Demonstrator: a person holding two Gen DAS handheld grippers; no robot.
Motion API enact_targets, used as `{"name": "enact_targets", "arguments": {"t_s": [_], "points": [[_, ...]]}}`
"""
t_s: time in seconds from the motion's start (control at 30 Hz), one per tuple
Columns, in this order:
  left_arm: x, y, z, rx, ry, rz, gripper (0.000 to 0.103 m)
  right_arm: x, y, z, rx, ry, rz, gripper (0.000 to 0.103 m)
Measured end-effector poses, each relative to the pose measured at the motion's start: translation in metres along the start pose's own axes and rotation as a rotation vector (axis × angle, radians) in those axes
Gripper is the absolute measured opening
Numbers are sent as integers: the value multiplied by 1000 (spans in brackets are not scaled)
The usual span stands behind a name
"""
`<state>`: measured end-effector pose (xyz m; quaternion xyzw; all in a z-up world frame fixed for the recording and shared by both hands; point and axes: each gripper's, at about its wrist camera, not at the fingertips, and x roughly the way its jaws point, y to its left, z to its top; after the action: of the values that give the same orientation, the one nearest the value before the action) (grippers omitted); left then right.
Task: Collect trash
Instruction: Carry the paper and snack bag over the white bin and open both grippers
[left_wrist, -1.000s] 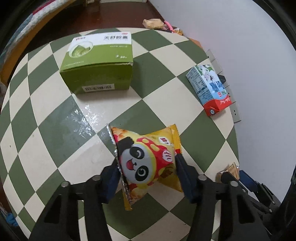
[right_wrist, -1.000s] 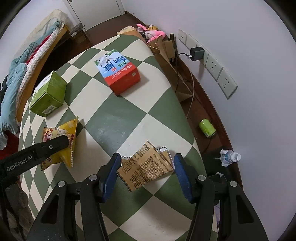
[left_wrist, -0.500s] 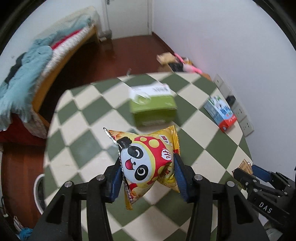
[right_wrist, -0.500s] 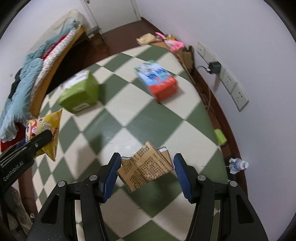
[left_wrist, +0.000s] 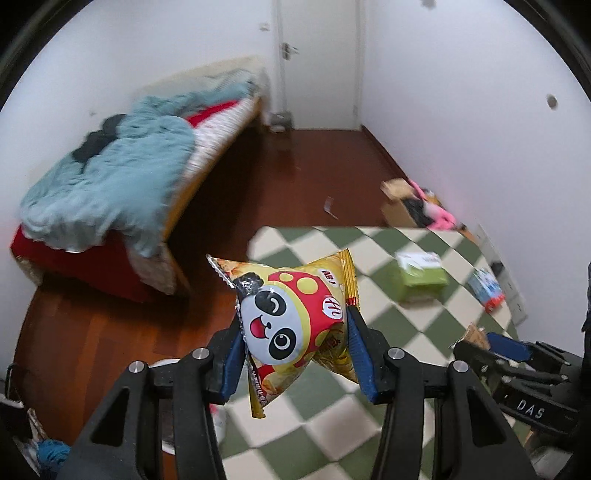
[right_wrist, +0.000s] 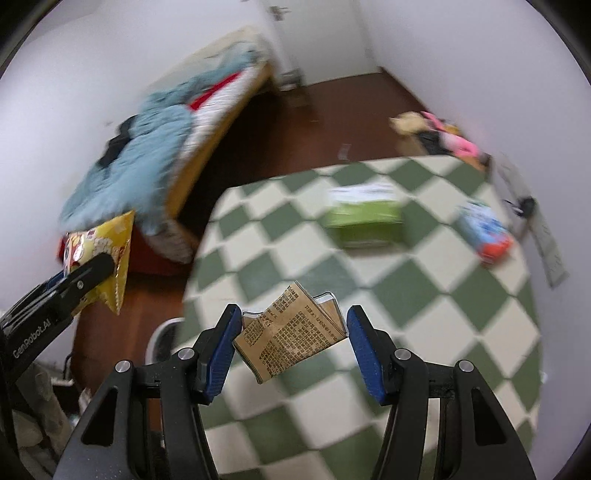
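My left gripper (left_wrist: 293, 332) is shut on a yellow snack bag (left_wrist: 291, 317) with a panda face, held in the air above the table's edge. My right gripper (right_wrist: 293, 332) is shut on a crumpled brown paper packet (right_wrist: 291, 338) with printed text, also lifted off the table. In the right wrist view the left gripper and its snack bag (right_wrist: 101, 251) show at the left. The left wrist view shows the right gripper (left_wrist: 495, 343) at the right edge. A green box (right_wrist: 364, 219) and a blue and red milk carton (right_wrist: 485, 230) lie on the green-and-cream checkered table (right_wrist: 406, 295).
A bed with a light blue blanket (left_wrist: 110, 184) stands at the left by the wall. A cardboard box with pink items (left_wrist: 417, 206) sits on the wooden floor beyond the table. A white round container (right_wrist: 164, 343) stands on the floor below the table's near edge. Wall sockets (right_wrist: 543, 236) are at the right.
Both grippers rose off the table and tilted up, carrying the snack bag and the paper packet. The table shrank in view; bed, floor and door came into sight.
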<state>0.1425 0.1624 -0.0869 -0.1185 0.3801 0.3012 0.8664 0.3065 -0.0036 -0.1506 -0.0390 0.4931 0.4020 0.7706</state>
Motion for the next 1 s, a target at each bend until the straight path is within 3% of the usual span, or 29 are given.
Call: {"name": "enact_targets", "arguments": {"t_s": [0.23,0.47,0.73,1.0], "points": [[-24,97,-17,-79,-15,113,47,40,122,-10,-125,59,124,61],[-3,187,-62,-174,77,201,47,120,218,-38,-222,202,191,61],[78,273,-136,-382,307,135,47,245,286,-77,-363,447,150,61],[134,304,-184,-473,439,103,50,339,323,-104,-521,606,59,61]]}}
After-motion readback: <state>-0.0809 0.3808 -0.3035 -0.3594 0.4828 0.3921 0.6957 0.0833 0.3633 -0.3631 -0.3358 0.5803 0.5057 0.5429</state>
